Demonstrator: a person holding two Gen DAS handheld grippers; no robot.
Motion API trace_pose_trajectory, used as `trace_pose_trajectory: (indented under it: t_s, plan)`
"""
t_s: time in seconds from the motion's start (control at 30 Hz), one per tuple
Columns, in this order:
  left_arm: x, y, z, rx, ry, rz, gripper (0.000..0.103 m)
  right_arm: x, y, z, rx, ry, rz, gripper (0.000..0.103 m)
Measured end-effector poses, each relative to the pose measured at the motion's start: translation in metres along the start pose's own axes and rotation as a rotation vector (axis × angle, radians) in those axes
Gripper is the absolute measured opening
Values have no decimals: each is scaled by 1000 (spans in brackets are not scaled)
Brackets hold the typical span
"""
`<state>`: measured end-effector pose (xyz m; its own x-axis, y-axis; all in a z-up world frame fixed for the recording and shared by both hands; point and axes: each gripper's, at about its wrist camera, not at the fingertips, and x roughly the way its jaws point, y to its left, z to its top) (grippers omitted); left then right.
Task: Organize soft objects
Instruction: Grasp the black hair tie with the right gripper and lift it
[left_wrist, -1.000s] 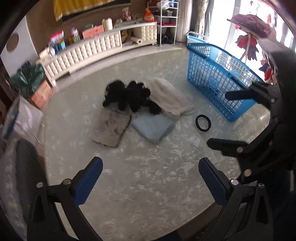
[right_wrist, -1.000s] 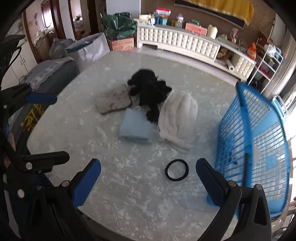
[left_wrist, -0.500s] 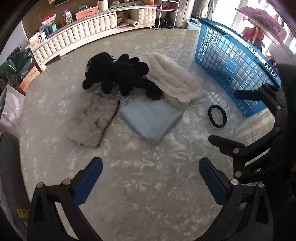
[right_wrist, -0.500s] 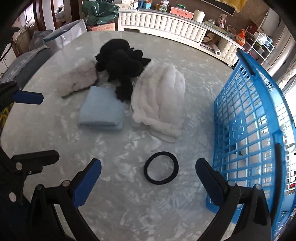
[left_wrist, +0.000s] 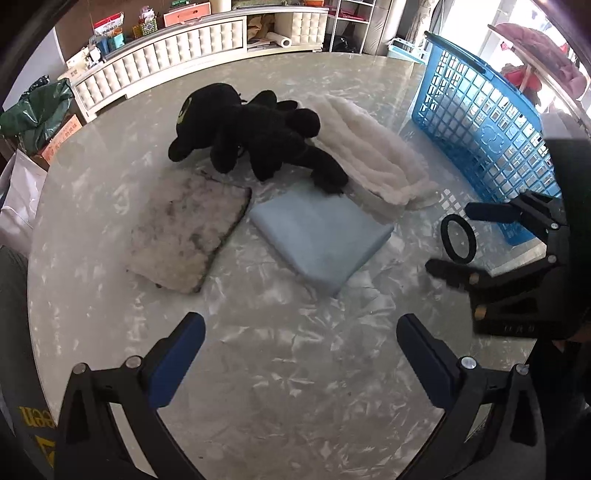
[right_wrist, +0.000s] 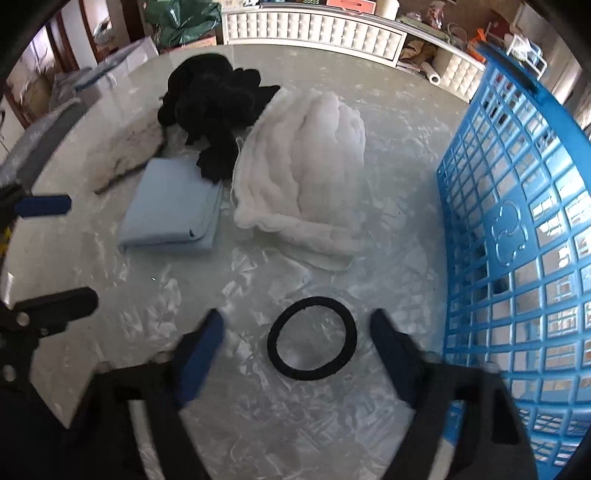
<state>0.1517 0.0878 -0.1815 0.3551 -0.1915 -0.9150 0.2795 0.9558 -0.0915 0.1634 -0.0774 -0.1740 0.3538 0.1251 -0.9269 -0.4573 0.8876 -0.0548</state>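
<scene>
Your right gripper is closing its jaws around the black hair tie lying flat on the bench, not yet touching. It's thin, so the pads may skate over it. Left gripper hangs wide open, empty.

A lived-in home room: a marble-look table, a white tufted cabinet cluttered with household goods at 12 o'clock, a laundry basket at 3.
</scene>
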Motion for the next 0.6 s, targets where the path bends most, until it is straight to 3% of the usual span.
trace_pose_trajectory:
  t_s: [0.17, 0.33, 0.47, 0.6]
  plan:
    - [0, -1, -1, 8, 6, 6, 103, -3, -1, -3, 13, 0, 33, 39]
    - [-6, -4, -2, 16, 0, -9, 103, -11, 13, -17, -24, -2, 60, 10]
    - [-17, -11, -3, 37, -8, -17, 103, -19, 22, -20, -41, 10, 78, 8]
    - [-33, -16, -1, 40, -23, -4, 103, -46, 33, -19, -66, -36, 90, 8]
